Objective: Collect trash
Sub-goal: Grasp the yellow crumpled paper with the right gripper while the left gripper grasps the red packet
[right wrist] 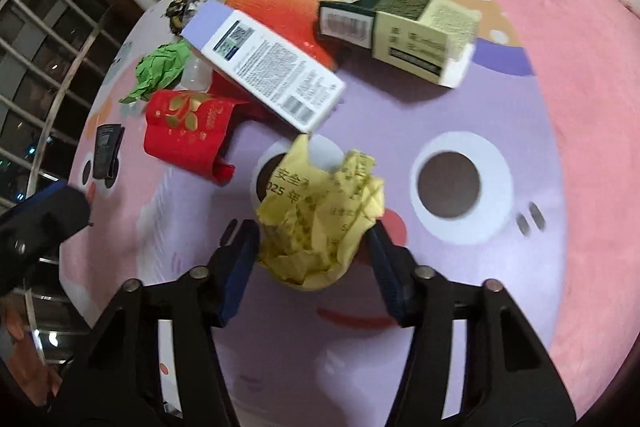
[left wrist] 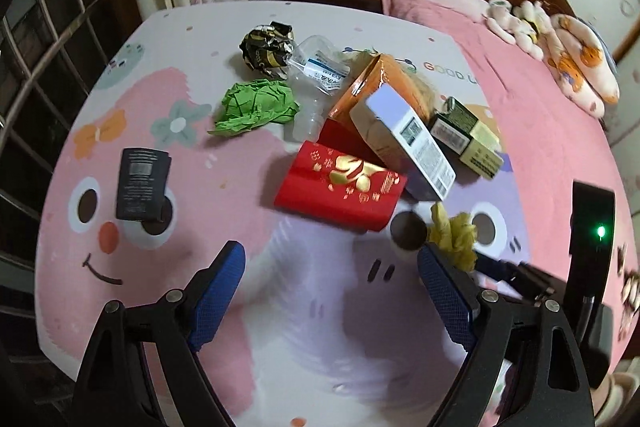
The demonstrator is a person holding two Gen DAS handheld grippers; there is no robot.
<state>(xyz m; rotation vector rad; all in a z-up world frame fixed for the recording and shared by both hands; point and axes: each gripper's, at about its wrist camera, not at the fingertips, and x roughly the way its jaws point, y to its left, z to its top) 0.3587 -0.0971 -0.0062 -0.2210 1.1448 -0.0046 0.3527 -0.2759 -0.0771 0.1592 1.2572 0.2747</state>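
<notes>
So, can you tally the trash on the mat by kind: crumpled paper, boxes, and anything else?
Crumpled paper balls: 3, namely green, black-and-gold, yellow
Cartons and boxes: 4, namely orange, white-and-lilac, green-and-cream, black
Red envelope: 1
Clear plastic bottle: 1
Total: 9

Crumpled yellow paper [right wrist: 320,223] between gripper [right wrist: 314,259] pads, beside boxes [right wrist: 272,67].

Left gripper [left wrist: 332,291] fingers spread above cartoon mat [left wrist: 132,131], red envelope [left wrist: 340,187] ahead
</notes>
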